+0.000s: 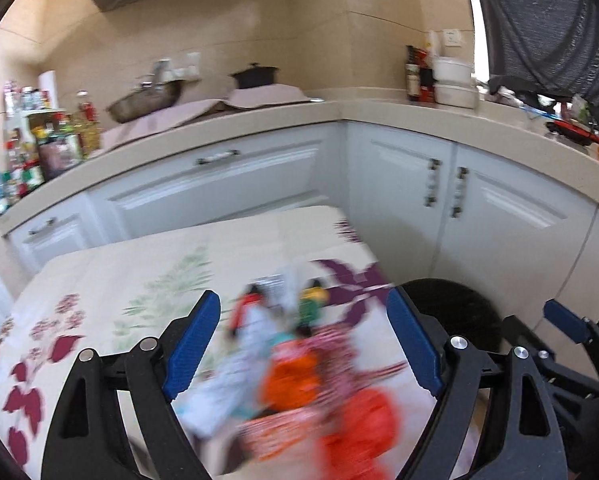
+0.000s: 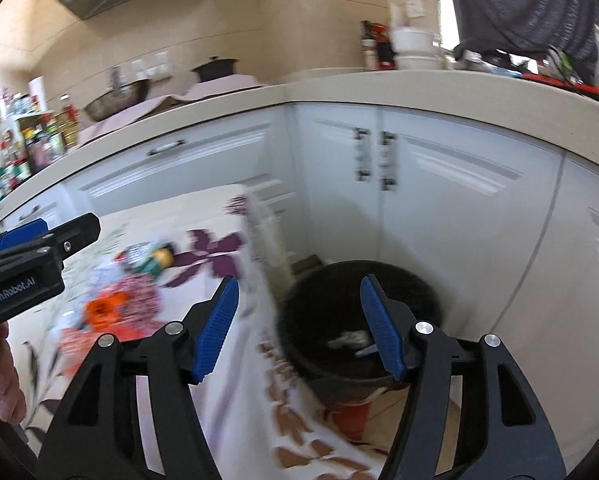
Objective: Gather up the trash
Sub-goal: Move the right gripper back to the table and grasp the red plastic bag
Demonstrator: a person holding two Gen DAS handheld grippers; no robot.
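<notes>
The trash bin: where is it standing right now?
The trash bin stands on the floor in the right wrist view, just right of the table with the flowered cloth and in front of the white corner cabinets.

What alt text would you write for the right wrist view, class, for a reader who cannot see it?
The right gripper hangs open and empty above a black trash bin holding a few pale scraps, beside a table's floral cloth. Blurred colourful wrappers lie on the cloth; the left gripper shows at the left edge.
</notes>
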